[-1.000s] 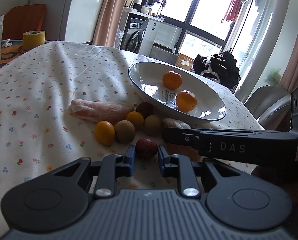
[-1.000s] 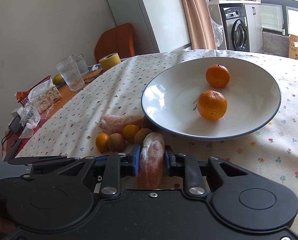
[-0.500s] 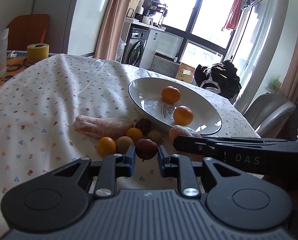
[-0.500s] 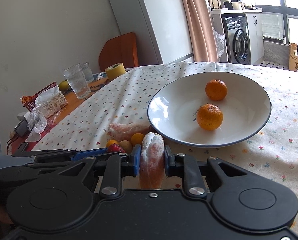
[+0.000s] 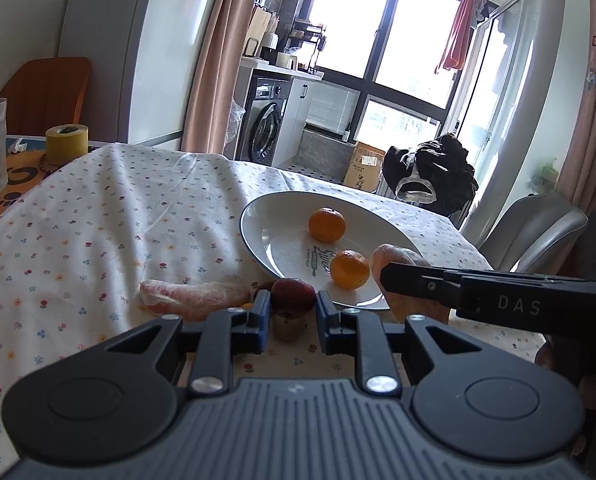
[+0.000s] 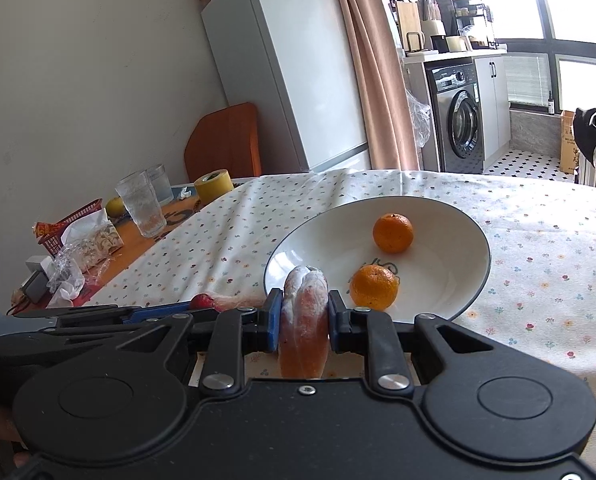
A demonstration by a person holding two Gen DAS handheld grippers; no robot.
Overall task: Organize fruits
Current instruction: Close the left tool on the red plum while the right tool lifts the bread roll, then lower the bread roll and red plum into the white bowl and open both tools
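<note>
Raised since a second ago: left claw [image 5: 289,309] clamped on red fruit [image 5: 292,294], right claw [image 6: 302,322] clamped on wrapped fruit [image 6: 304,320], both near plate [image 6: 450,308] rim. Two oranges [image 6: 392,233] on plate. Floral-clothed worktop [image 5: 109,216]; washing machine [image 6: 460,118] beyond.

Two oranges [image 6: 392,232] in plate [image 6: 474,280]

Kiwi [image 5: 287,323] mostly hidden behind lychee [image 5: 292,295].

Both wrist views low, close over table, facing windows; share plate [image 5: 257,236] [image 6: 474,240], washing machine [image 5: 263,128] [image 6: 458,116].
</note>
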